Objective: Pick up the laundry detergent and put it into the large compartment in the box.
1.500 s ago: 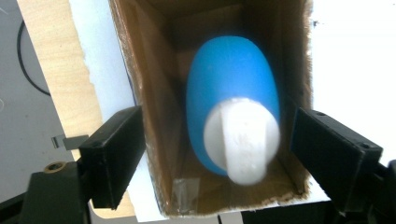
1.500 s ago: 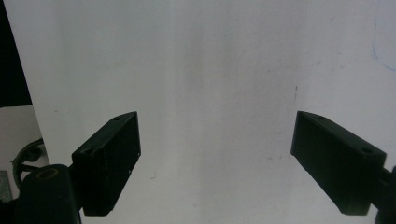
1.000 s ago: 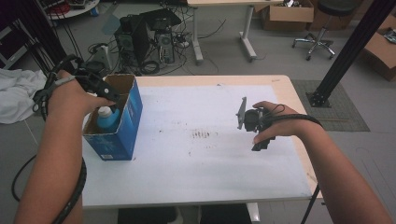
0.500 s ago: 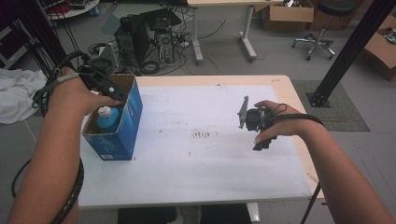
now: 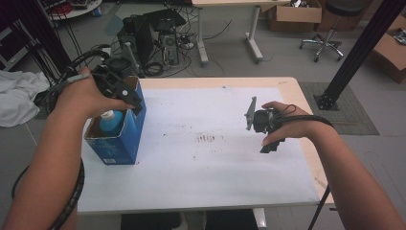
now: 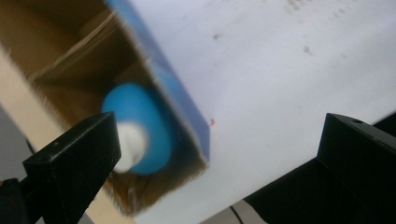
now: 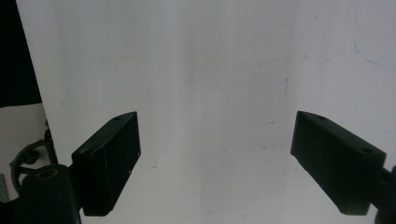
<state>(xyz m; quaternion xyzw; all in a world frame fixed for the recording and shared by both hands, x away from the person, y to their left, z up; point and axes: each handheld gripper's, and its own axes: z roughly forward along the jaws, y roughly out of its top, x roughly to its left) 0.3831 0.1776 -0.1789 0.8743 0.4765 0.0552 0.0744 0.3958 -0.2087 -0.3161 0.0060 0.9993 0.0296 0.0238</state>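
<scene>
Two grippers up in the high view: left gripper (image 5: 119, 88) over the blue box (image 5: 117, 141) holding the blue bottle (image 5: 111, 122), right gripper (image 5: 264, 125) above the white table (image 5: 201, 167). Left gripper view: jaws spread, bottle (image 6: 140, 130) in the box (image 6: 187, 112). Right gripper view: jaws wide, empty

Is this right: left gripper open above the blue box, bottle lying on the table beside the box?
Not quite. The bottle stands inside the box, not on the table; the high view shows it, and the left gripper view looks down on it in the box. The left gripper is open above the box, as stated.
</scene>
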